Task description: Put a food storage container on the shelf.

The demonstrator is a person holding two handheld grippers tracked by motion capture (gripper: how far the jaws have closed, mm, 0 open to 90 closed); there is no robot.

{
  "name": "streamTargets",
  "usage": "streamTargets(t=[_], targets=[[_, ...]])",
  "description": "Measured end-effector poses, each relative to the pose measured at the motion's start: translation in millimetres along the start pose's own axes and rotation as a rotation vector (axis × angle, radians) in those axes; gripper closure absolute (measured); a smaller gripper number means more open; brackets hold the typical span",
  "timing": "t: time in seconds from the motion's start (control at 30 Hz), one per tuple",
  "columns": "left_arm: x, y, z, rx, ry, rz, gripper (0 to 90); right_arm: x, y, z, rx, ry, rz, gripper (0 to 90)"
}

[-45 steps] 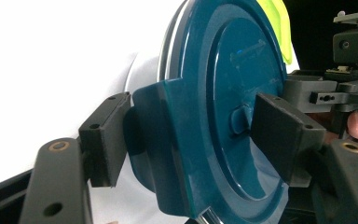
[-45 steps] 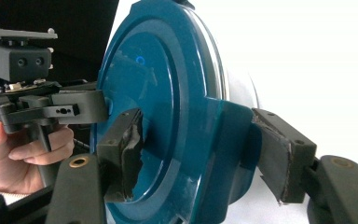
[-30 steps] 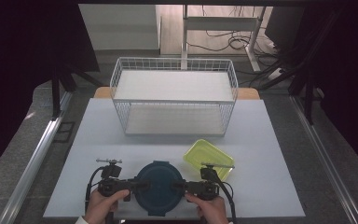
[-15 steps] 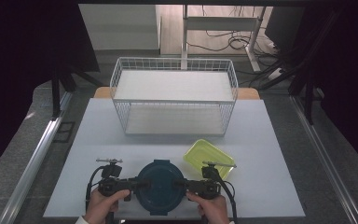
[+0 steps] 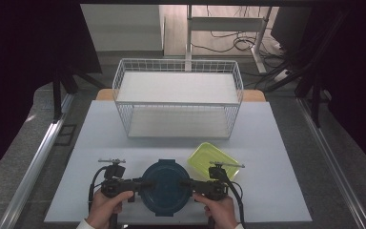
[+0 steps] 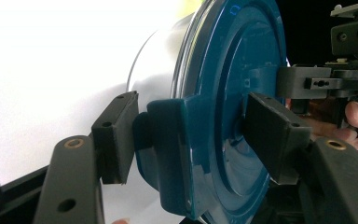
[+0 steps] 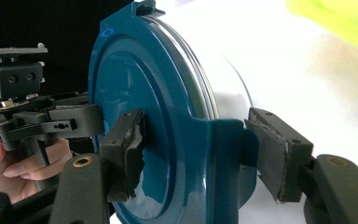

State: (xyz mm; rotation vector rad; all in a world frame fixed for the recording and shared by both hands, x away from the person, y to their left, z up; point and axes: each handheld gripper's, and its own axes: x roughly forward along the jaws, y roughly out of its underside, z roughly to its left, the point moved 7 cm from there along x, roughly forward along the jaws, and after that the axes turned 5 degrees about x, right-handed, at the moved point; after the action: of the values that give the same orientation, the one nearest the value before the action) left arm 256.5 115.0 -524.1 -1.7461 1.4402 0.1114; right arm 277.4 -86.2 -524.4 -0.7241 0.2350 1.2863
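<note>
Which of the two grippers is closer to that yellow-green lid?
Right. The right gripper grips the round blue container just below the yellow-green lid; the left gripper sits across the container, farther away.

The clip of a blue lid [image 7: 140, 126] on a clear container is straddled by the right gripper [image 7: 200, 154], one pad set on the lid's top, the other beside the clip. The left gripper [image 7: 51, 123] is seen at the far edge, and a yellow-green lid [image 7: 340, 23] lies on the white table [image 7: 307, 93].

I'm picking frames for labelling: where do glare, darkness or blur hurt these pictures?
High view: evenly lit table, black surround. Left gripper view: tabletop blown out white, blue lid sharp. Right gripper view: yellow-green container blurred, tabletop glaring.
</note>
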Motion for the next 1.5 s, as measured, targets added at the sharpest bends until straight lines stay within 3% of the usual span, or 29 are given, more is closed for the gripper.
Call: streamTargets(t=[0.33,0.93,1.5], targets=[[-4.6,-15.1,-4.3,0.011,0.005,-0.025,37.7,-5.1,-15.1,9.4,-0.029,0.003,-0.011,38.0],[-18.1,-65.0,-27.9,0.077,0.014,-0.077,37.9,-30.2,-59.9,39.4,-0.108,0.001,-0.068,37.9],[-27.1,-103.1,-44.8,0.110,0.013,-0.114,38.1,-46.9,-92.8,59.2,-0.143,-0.011,-0.104,38.0]])
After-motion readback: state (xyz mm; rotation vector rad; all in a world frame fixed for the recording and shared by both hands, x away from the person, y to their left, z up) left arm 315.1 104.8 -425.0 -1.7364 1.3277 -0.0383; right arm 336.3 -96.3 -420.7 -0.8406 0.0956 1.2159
